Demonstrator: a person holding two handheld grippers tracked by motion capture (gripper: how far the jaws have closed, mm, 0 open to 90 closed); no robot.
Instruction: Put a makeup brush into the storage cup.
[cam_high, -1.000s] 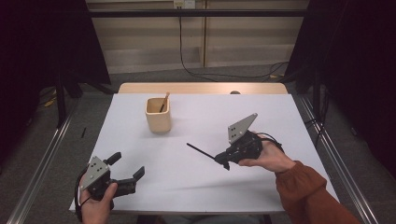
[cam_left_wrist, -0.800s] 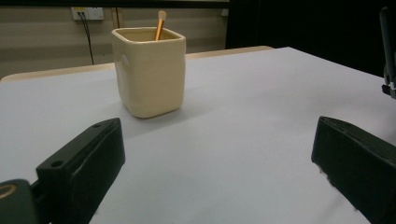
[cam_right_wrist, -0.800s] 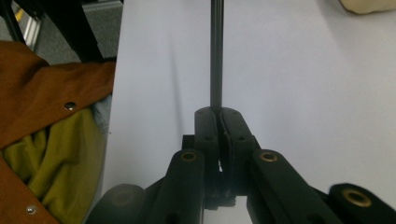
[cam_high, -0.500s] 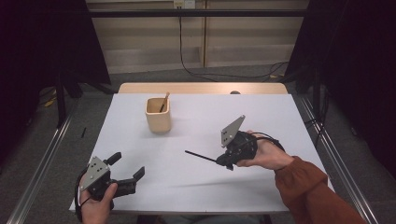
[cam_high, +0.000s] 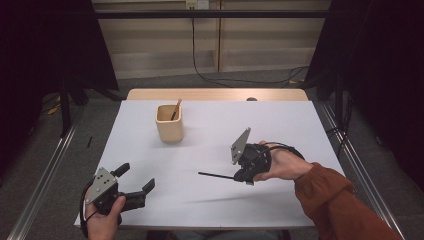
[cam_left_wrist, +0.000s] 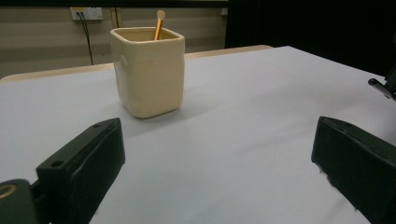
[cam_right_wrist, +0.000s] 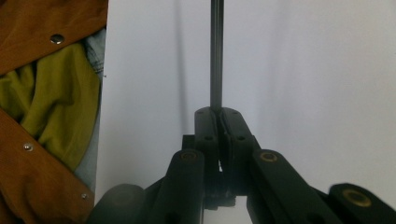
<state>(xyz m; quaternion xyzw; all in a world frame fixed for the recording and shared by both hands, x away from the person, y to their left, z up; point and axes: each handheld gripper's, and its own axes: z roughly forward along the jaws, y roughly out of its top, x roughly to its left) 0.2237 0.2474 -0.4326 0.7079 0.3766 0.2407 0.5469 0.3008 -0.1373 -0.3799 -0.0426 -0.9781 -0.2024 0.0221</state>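
Black rod (cam_high: 216, 175): thin and dark, pinched at one end between the right gripper's (cam_high: 239, 177) jaws; it juts out level toward the table's left side, above the white table (cam_high: 280, 120).
Rod, right gripper view: the rod (cam_right_wrist: 216, 56) runs straight up the frame from the closed jaw tips.
Right gripper: jaws clamped together on the rod, held in the right hand (cam_high: 280, 163) near the table's right middle.
Left gripper (cam_high: 135, 181): jaws spread wide with nothing between them, held low at the near left corner by the left hand (cam_high: 102, 220), well apart from the rod.
Cream cup (cam_high: 169, 122): upright toward the far side, left of centre, with a wooden stick (cam_high: 175, 108) leaning inside.
Cup, left gripper view: the cup (cam_left_wrist: 147, 70) stands ahead between the open jaws.
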